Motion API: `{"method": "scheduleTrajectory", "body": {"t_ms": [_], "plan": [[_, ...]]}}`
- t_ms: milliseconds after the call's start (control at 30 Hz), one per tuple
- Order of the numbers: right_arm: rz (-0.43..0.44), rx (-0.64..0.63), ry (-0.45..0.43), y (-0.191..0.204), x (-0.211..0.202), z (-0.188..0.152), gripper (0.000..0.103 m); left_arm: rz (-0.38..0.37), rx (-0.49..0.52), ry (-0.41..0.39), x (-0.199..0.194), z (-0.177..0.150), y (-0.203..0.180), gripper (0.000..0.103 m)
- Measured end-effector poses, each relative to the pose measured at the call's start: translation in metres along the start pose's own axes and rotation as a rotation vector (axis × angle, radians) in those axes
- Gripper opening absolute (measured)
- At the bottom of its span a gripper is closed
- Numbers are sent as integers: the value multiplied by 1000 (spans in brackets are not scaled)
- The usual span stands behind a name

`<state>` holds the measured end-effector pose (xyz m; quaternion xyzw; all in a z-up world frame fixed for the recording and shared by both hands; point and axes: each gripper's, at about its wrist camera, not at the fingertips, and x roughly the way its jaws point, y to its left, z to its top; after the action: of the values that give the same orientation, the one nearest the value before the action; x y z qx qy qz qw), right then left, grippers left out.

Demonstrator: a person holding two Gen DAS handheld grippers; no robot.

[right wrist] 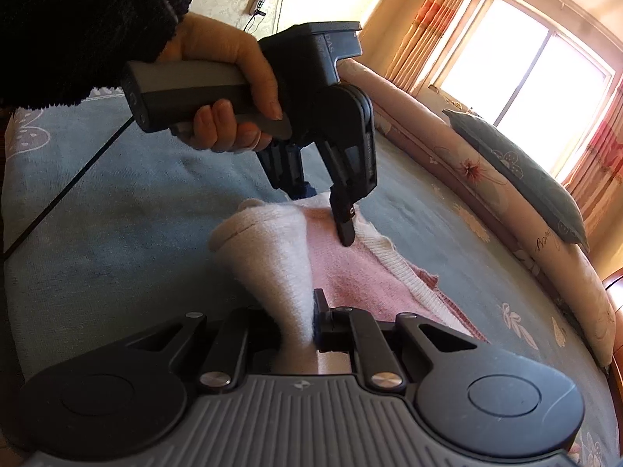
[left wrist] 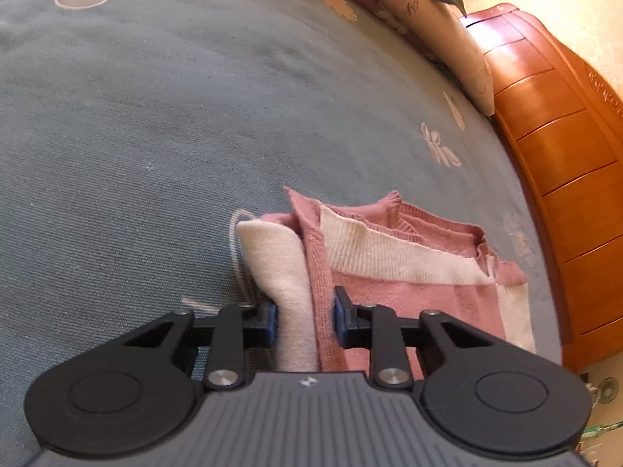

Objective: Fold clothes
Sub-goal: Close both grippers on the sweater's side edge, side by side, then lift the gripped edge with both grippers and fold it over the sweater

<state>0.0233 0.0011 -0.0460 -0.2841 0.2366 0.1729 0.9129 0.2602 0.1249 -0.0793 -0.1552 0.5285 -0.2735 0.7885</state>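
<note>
Sweater: a pink and cream knit sweater (left wrist: pixel 393 272) lies partly folded on the blue flowered bedspread (left wrist: pixel 155 136), near the bed's edge by the wooden bed frame (left wrist: pixel 564 163).
Cream part: a cream sleeve or fold (left wrist: pixel 288 284) rises from the garment toward both my tools; whether it is a sleeve or a hem I cannot tell.
My left jaws: the left gripper (left wrist: pixel 305 317) has the cream fold and a pink edge between its pads, narrowed onto the cloth and gripping it.
My right jaws: the right gripper (right wrist: pixel 298 327) is pinched tight on the narrow end of the cream fold (right wrist: pixel 272 257).
My left hand (right wrist: pixel 229 89): wrapped around its tool's handle, black fuzzy sleeve (right wrist: pixel 78 19) above.
Hidden: the sweater's near edge is cut off behind both tool bodies; my right jaws' left finger is covered by cloth.
Beyond: a long floral bolster (right wrist: pixel 486 179) and grey pillow (right wrist: pixel 518 171) under a bright window (right wrist: pixel 525 70).
</note>
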Motion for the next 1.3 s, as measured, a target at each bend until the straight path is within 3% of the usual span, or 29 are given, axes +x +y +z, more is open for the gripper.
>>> {"method": "scheduleTrajectory", "body": {"t_ms": [233, 433, 1000, 1300], "plan": [[6, 58, 14, 0, -2, 1, 11, 103, 65, 5, -8, 4, -27, 23], [40, 192, 20, -9, -6, -4, 10, 171, 120, -5, -17, 5, -57, 23], [-75, 386, -130, -78, -79, -13, 10, 227, 317, -91, -47, 14, -197, 22], [-172, 500, -169, -126, -119, -47, 10, 202, 427, -87, -13, 8, -295, 22]]}}
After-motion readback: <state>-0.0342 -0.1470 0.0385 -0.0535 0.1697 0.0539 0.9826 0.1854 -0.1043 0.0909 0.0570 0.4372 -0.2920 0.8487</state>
